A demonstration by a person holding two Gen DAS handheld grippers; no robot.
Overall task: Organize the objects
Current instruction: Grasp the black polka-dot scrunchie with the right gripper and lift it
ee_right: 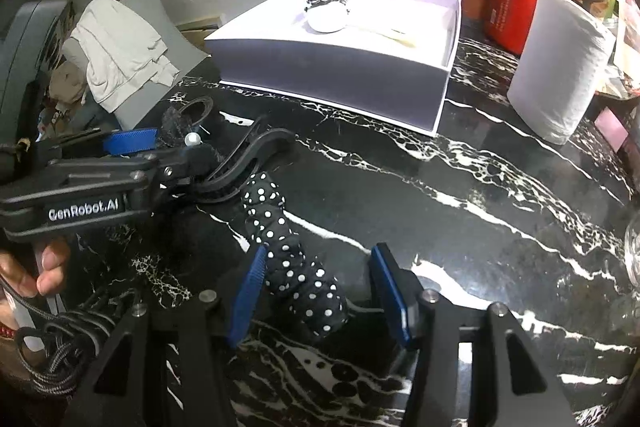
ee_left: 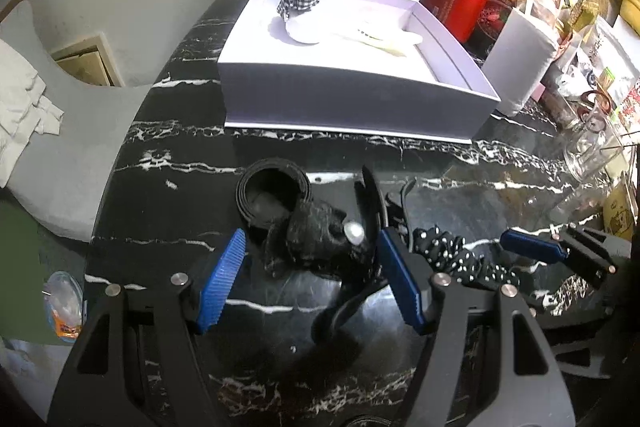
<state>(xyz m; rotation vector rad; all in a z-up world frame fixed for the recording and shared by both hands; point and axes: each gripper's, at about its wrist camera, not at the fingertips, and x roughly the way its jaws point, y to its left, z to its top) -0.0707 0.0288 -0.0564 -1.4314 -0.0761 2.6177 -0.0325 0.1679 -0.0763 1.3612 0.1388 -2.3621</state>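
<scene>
On the counter (ee_left: pixel 168 187): lying short of the open white box (ee_left: pixel 352 99), still loose — a polka-dot scrunchie (ee_right: pixel 298 267), a black fuzzy hair clip (ee_left: pixel 320 239) with a pearl stud, a black claw clip (ee_right: pixel 248 163) and a coiled black band (ee_left: pixel 274 193).
Step in hand: picking up the remaining hair pieces, one per hand, for packing into the box.
Left hand-held gripper (ee_left: pixel 310 283): standing about half open, straddling the fuzzy clip, pads apparently not pressing on it, holding nothing.
Right hand-held gripper (ee_right: pixel 316 291): standing partly open around the near end of the scrunchie, left pad seeming to graze the fabric, right pad staying clear, not yet gripping.
Next move, judging: closing both pairs of pads, lifting, then carrying forward over the box's near wall.
Already in the box: a checked scrunchie (ee_left: pixel 298 1), a round white piece (ee_left: pixel 304 29) and a pale comb (ee_left: pixel 372 35).
Scrunchie: soft, puffy, twisted cloth, black with white dots; likely squashing under the pads.
Fuzzy clip: nubbly and matt, lumpy in outline.
Claw clip: hard, glossy, curved plastic.
Band: flat, smooth strip wound into a ring.
Box: stiff, smooth card with a hinged lid standing up.
Counter surface: polished black stone with white veins.
</scene>
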